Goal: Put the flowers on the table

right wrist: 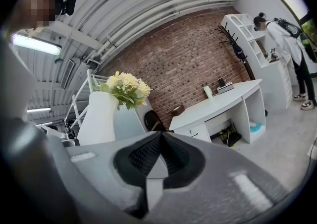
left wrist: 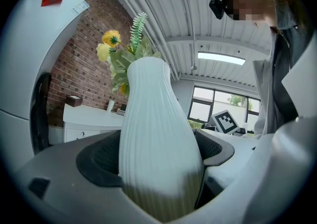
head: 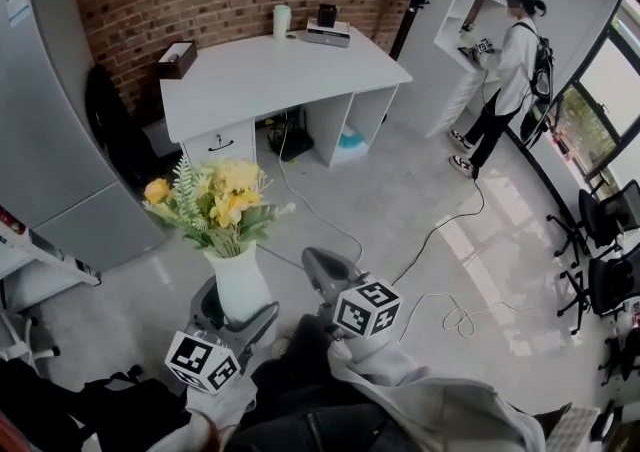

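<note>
A white ribbed vase (head: 240, 283) with yellow flowers (head: 222, 193) and green leaves is held up in the air by my left gripper (head: 238, 318), which is shut on the vase's lower body. The vase (left wrist: 157, 148) fills the left gripper view between the two black pads (left wrist: 96, 161). My right gripper (head: 328, 275) is beside it to the right, shut with nothing in it; its jaws (right wrist: 158, 156) meet. The vase (right wrist: 98, 118) shows at the left of the right gripper view. The white curved table (head: 270, 75) stands ahead by the brick wall.
On the table sit a brown box (head: 177, 58), a pale cup (head: 282, 20) and a grey device (head: 328, 34). A grey cabinet (head: 45, 120) is at left, a black bag (head: 110, 125) beside it. Cables (head: 440, 230) trail on the floor. A person (head: 505, 75) stands at white shelves, right.
</note>
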A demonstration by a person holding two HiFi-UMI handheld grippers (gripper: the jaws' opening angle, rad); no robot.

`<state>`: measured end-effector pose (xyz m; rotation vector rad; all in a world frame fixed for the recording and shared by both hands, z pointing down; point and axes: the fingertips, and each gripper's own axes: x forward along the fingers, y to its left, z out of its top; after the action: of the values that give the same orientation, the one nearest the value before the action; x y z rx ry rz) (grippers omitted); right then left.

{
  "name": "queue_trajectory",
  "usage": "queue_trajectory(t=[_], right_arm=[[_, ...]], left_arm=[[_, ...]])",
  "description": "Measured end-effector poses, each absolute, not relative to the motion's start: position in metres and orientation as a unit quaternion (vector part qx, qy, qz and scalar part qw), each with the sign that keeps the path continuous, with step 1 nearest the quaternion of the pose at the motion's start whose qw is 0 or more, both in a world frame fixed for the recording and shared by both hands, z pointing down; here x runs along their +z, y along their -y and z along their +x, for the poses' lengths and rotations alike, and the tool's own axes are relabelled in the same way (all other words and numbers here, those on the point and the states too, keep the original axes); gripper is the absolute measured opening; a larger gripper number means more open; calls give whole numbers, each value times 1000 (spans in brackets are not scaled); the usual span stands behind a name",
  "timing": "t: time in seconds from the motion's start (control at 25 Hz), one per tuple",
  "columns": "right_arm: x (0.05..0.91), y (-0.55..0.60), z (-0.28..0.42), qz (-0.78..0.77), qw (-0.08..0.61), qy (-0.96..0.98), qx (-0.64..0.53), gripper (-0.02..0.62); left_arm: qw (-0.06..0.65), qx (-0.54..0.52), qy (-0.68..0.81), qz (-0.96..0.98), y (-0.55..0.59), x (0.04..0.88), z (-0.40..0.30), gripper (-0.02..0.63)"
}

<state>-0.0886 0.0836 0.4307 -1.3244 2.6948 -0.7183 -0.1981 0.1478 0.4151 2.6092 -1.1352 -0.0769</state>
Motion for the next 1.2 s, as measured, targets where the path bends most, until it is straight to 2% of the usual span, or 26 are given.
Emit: queue_trajectory(t=[0.6,1.2], right_arm=[[451,-14,-65,-443,25,-858,-257,0],[448,165,-13,-462,29,-848,-257,0]], left_arm=[[162,-20,382,909,-68,431,-177,460],[160,-16,357,920,115,428,-126,460]])
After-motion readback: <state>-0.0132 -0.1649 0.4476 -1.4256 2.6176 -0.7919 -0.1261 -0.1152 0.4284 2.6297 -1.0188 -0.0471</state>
